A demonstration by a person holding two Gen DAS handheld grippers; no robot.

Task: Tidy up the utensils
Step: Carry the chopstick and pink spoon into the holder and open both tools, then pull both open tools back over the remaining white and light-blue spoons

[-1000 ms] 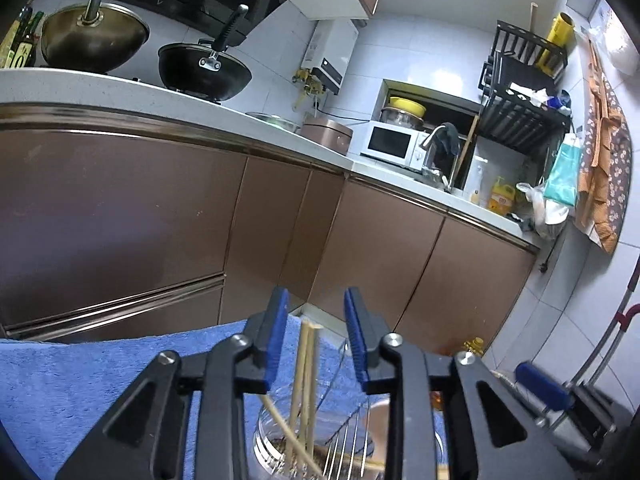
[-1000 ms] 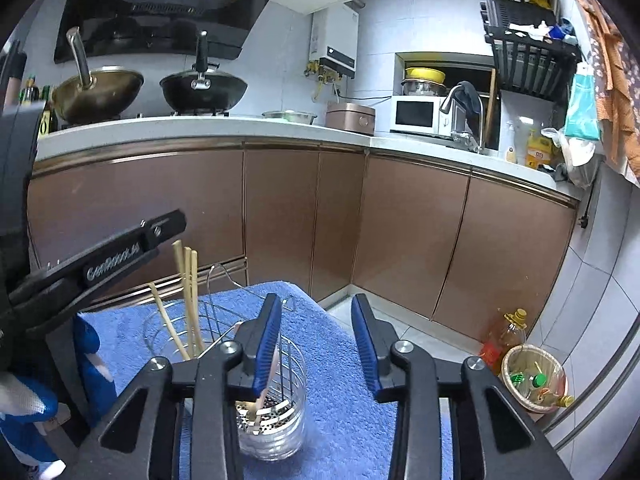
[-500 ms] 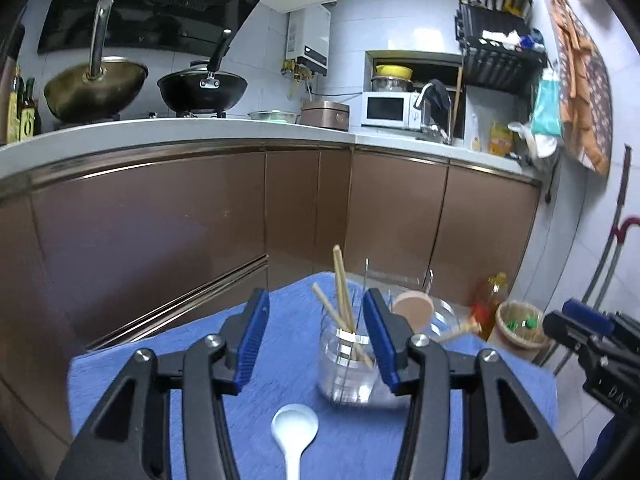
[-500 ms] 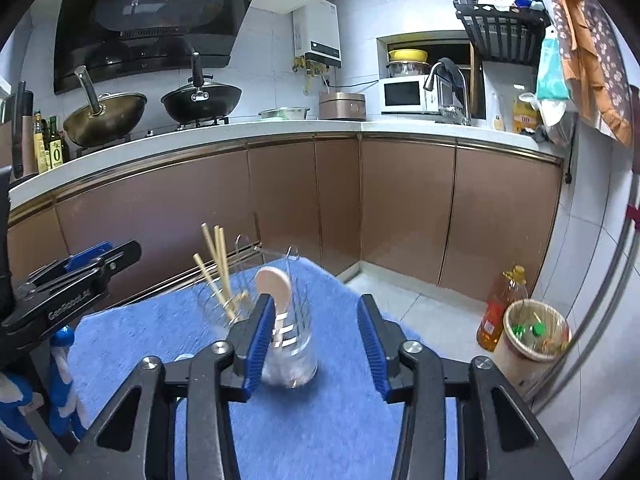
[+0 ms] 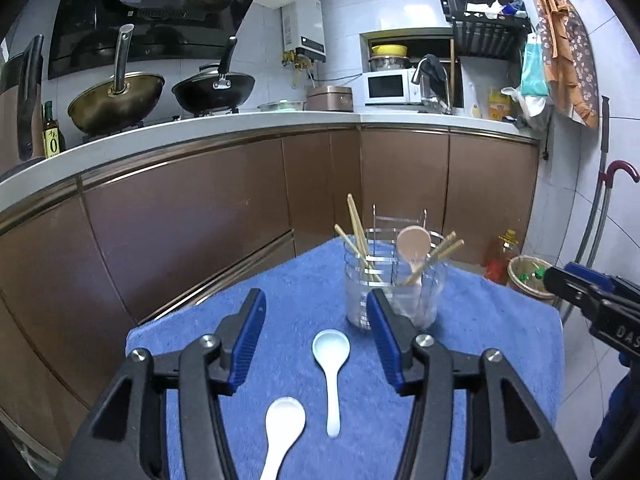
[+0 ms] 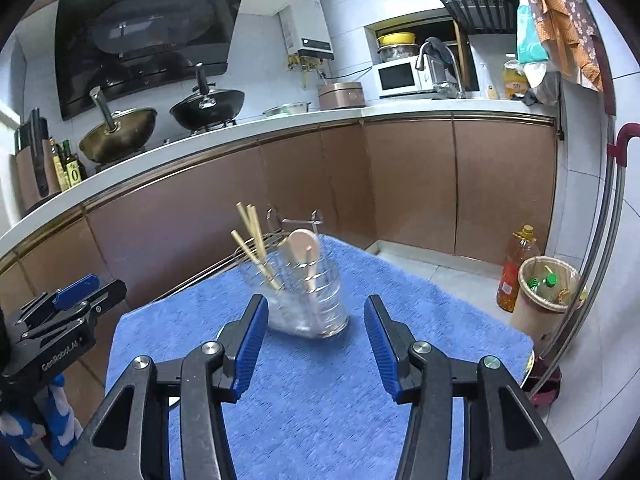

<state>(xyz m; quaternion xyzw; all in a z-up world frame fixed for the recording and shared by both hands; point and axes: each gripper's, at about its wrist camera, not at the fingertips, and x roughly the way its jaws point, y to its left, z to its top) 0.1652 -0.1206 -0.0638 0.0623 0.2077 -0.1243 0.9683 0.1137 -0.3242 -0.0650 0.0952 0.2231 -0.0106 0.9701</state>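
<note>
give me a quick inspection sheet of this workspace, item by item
Surface: blue towel spread over the small table.
Job's things: clear utensil holder upright on the towel, holding chopsticks and a wooden spoon; two white spoons lie loose in front of it, the far one and the near one, bowls toward the holder.
Clutter: nothing seen.
Grippers: left hand-held gripper open, empty, above the spoons; right hand-held gripper open, empty, short of the holder.
Cables: nothing seen.
Surroundings: brown cabinets, woks on the stove, microwave, oil bottle and bin on the floor.
</note>
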